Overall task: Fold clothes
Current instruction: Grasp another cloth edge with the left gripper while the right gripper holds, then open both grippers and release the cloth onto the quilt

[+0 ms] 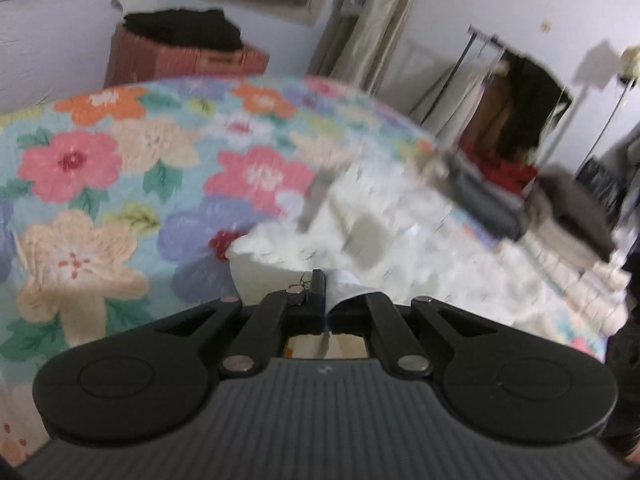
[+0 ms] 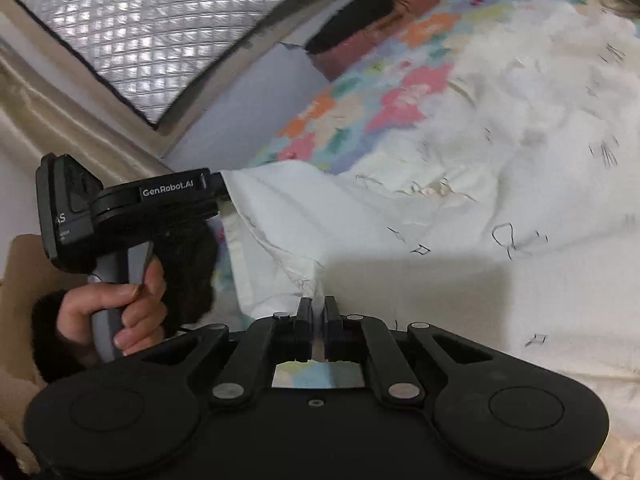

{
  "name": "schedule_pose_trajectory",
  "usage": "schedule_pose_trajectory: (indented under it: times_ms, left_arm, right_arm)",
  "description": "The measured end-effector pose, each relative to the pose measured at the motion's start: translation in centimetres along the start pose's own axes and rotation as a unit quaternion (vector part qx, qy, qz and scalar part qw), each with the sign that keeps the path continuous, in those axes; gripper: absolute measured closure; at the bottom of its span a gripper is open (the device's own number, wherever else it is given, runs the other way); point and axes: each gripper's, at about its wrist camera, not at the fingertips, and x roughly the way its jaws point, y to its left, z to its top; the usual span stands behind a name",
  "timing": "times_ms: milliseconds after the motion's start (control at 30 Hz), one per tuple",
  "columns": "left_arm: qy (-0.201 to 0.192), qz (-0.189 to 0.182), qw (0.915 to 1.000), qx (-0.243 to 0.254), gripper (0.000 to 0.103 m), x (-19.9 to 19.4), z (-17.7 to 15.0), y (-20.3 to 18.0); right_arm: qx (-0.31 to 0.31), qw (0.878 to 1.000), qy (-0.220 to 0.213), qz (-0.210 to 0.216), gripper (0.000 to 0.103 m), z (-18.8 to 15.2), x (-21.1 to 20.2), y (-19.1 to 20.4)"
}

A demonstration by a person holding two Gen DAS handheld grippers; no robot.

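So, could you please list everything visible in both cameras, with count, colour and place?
white garment: one, white with small dark drawn marks, spread on the bed, one edge lifted by both grippers
floral bedspread: one, light blue with pink, orange and cream flowers, covers the bed
brown box: one, reddish brown, beyond the bed by the wall
black clothing: one pile, black, on top of the box
clothes rack: one, holds dark clothes, far right of the left wrist view
quilted window cover: one, silver, above the bed
left gripper: one, black, shut on the garment's edge
right gripper: one, black, shut on the garment
left hand: one, on the grey handle
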Motion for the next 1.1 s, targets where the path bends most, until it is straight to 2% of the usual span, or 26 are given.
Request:
schedule_pose_trajectory:
  times_ms: [100, 233, 300, 433, 467, 500, 567, 600, 633, 667, 700, 767, 833, 967, 1033, 1100]
  left_arm:
    - [-0.015, 0.004, 0.9999, -0.001, 0.102, -1.2, -0.1, -0.6]
    - [-0.009, 0.056, 0.9983, 0.007, 0.102, -1.5, -1.1, -0.2]
    - [-0.033, 0.071, 0.9969, -0.003, 0.102, -2.7, -1.4, 0.3]
    - [-0.091, 0.104, 0.9904, -0.006, 0.102, -5.3, -1.6, 0.5]
    - [-0.096, 0.114, 0.9888, -0.005, 0.099, -5.5, -1.6, 0.5]
    - [-0.086, 0.124, 0.9885, -0.008, 0.099, -5.1, -1.6, 0.7]
    - [-0.029, 0.138, 0.9898, -0.022, 0.078, -3.4, -1.5, 1.6]
    - [0.008, 0.131, 0.9907, -0.035, 0.077, -2.6, -1.6, 2.3]
    - [0.033, 0.119, 0.991, -0.051, 0.077, -2.0, -1.8, 2.9]
    - [0.035, 0.105, 0.9916, -0.066, 0.075, -2.1, -2.0, 3.2]
    - [0.028, 0.101, 0.9918, -0.074, 0.073, -2.4, -2.1, 3.3]
    - [0.016, 0.1, 0.9928, -0.064, 0.061, -3.0, -1.8, 2.7]
    - [0.008, 0.099, 0.994, -0.046, 0.058, -3.4, -1.4, 1.6]
    - [-0.014, 0.067, 0.9965, -0.048, 0.056, -3.9, -1.1, -0.8]
    - [-0.042, 0.06, 0.9961, -0.05, 0.049, -4.6, -1.4, -2.0]
    - [-0.064, 0.059, 0.9951, -0.047, 0.047, -5.2, -1.7, -3.1]
  right_arm:
    - [-0.028, 1.0, 0.009, 0.002, 0.096, -0.3, -0.2, 2.2]
    - [0.023, 0.999, 0.029, 0.021, 0.095, -1.6, 0.8, 1.8]
    - [0.027, 0.999, 0.026, 0.025, 0.095, -1.9, 0.9, 1.8]
    - [0.011, 0.999, -0.008, 0.034, 0.095, -1.9, -0.1, 2.5]
    - [0.003, 1.0, -0.006, 0.021, 0.093, -2.0, 0.1, 2.5]
    - [-0.006, 1.0, -0.001, 0.005, 0.089, -2.1, 0.5, 2.5]
    - [-0.018, 0.998, 0.008, -0.063, 0.067, -2.7, 0.7, 2.1]
    - [-0.023, 0.995, 0.013, -0.101, 0.06, -3.0, 0.8, 1.8]
    - [-0.022, 0.992, 0.007, -0.127, 0.06, -3.3, 0.3, 1.4]
    - [-0.007, 0.99, -0.007, -0.138, 0.061, -3.5, -0.9, 0.7]
    - [0.012, 0.989, -0.021, -0.144, 0.06, -3.7, -2.4, -0.1]
    - [0.049, 0.986, -0.049, -0.155, 0.059, -4.2, -5.4, -1.7]
    - [0.084, 0.977, -0.08, -0.18, 0.057, -4.8, -9.0, -3.3]
    - [0.111, 0.944, -0.138, -0.277, 0.05, -8.3, -16.1, -5.4]
    - [0.125, 0.924, -0.153, -0.328, 0.047, -10.4, -18.7, -6.5]
    - [0.152, 0.908, -0.162, -0.356, 0.047, -11.9, -20.4, -8.0]
